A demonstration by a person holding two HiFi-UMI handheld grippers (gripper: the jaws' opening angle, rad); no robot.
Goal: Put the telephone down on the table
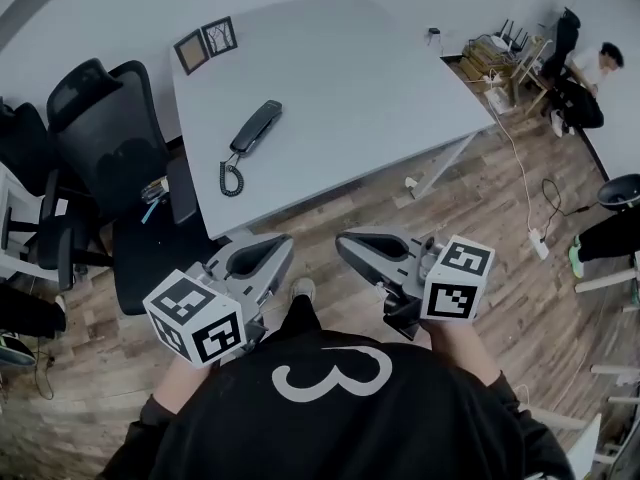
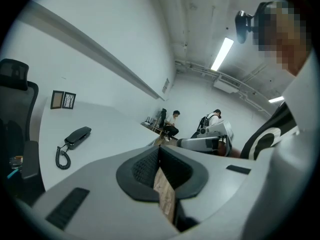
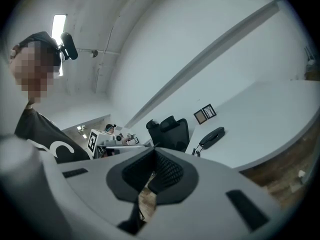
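head view: both tools sit low in the frame, just above my black shirt. the left gripper (image 1: 274, 245) is at lower centre-left and the right gripper (image 1: 346, 240) at lower centre-right, each over the brown wood plank floor (image 1: 480, 228) and short of the table edge. the black corded telephone (image 1: 255, 128) lies flat on the pale grey table (image 1: 350, 78), left of the frame's centre, with its coiled cord (image 1: 231, 180) curled just below it. it is well apart from both tools. two small dark picture frames (image 1: 205, 44) lie near the table's upper left corner. a black mesh office chair (image 1: 105, 118) stands at the left. a seated person (image 1: 590, 73) is in the upper right corner.

left gripper view: the left gripper (image 2: 160, 149) has its jaws clenched, pads meeting at the tips with nothing caught between them. the telephone (image 2: 77, 135) rests on the table (image 2: 110, 129) at middle left, below the picture frames (image 2: 63, 100).

right gripper view: the right gripper (image 3: 154, 151) is likewise clenched and empty, its tips together. the telephone (image 3: 212, 136) lies on the table (image 3: 270, 114) at right of centre, just below the picture frames (image 3: 205, 113), with the office chair (image 3: 170, 131) to its left.
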